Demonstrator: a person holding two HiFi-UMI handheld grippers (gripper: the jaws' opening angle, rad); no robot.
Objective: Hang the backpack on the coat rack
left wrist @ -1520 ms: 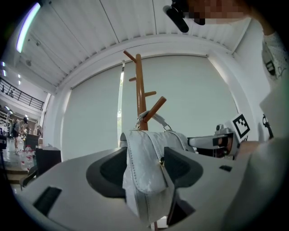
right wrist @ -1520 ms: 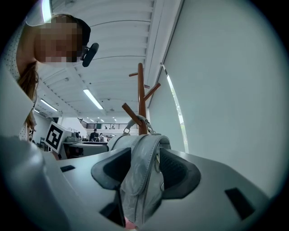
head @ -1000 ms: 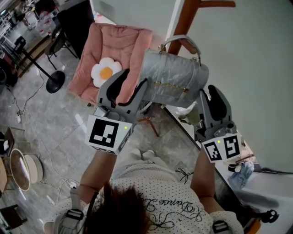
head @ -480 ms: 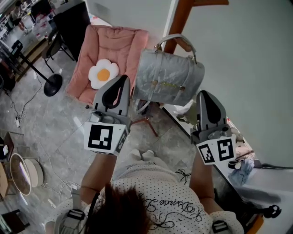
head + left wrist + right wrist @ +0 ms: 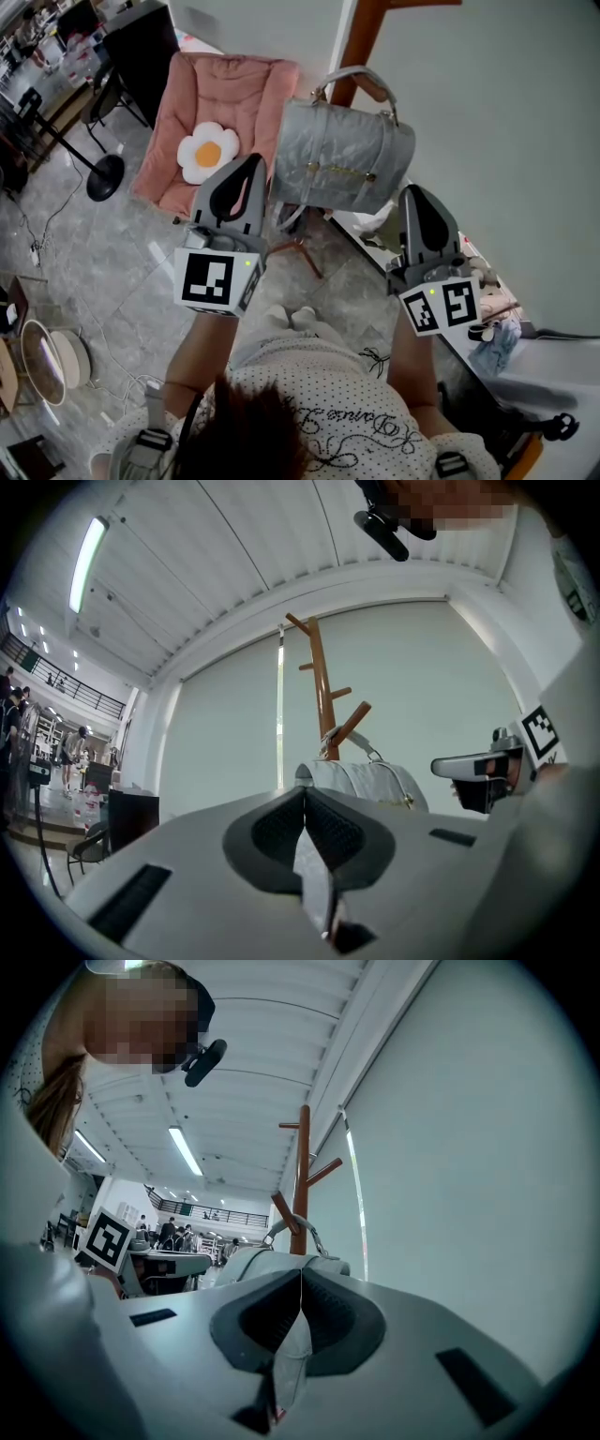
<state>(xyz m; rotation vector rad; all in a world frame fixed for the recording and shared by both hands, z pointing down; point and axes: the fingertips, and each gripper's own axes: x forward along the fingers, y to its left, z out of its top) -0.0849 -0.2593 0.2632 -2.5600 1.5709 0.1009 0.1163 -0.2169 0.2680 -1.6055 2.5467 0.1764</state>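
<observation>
The silver-grey backpack (image 5: 342, 169) hangs on the wooden coat rack (image 5: 364, 33). Its curved top handle (image 5: 361, 80) is looped over one upward-slanting peg (image 5: 354, 719), and its body hangs below that peg in front of the rack's post, clear of the floor (image 5: 122, 272). Neither gripper touches it. In the head view the left gripper (image 5: 250, 161) is held up just below and to the left of the bag, its jaws closed on each other with nothing between them. The left gripper view shows the two dark pads meeting in a single seam, with the backpack and the rack straight ahead beyond the tips. The right gripper (image 5: 415, 192) sits just below the bag's right end, near it but apart from it. Its jaws are likewise pressed together and empty, the pads joined along one line in the right gripper view, where the bag appears ahead and slightly left with the rack's post rising behind it. Each gripper's marker cube faces the head camera, one on either side of the person's dotted shirt (image 5: 319, 394). Beyond the left gripper a pink folding chair (image 5: 234, 98) stands on the grey floor with a flower-shaped cushion (image 5: 208, 152) on its seat. A pale wall (image 5: 506, 141) fills the space to the right of the rack.
</observation>
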